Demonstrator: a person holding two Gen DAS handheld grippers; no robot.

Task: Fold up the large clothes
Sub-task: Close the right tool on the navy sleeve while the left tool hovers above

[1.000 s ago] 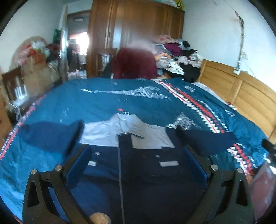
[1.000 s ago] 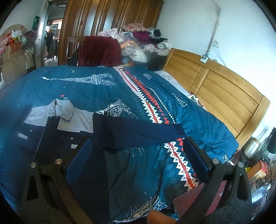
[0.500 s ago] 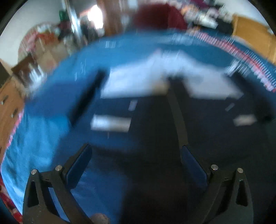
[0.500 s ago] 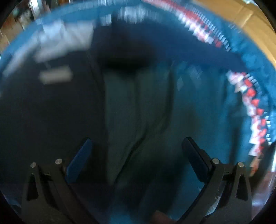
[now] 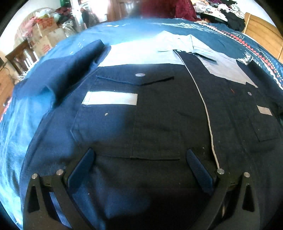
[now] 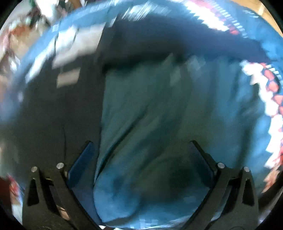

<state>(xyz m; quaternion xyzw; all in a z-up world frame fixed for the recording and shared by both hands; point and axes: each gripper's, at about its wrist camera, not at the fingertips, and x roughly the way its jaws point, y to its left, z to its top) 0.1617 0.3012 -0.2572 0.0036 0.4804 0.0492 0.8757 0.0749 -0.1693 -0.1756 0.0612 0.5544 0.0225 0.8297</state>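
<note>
Left wrist view: navy work jacket with grey shoulders (image 5: 159, 113) lies flat, unfolded, on the blue patterned bedspread (image 5: 21, 123); left gripper (image 5: 139, 169) and right gripper (image 6: 141, 162) jaws wide apart, empty. Every fold remains.

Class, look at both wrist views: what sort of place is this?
Most likely a lived-in bedroom: a blue patterned bedspread under the dark jacket, a wooden headboard, and heaped clothes behind.

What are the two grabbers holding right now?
Nothing. Both the left gripper and right gripper have open jaws above the navy jacket.
</note>
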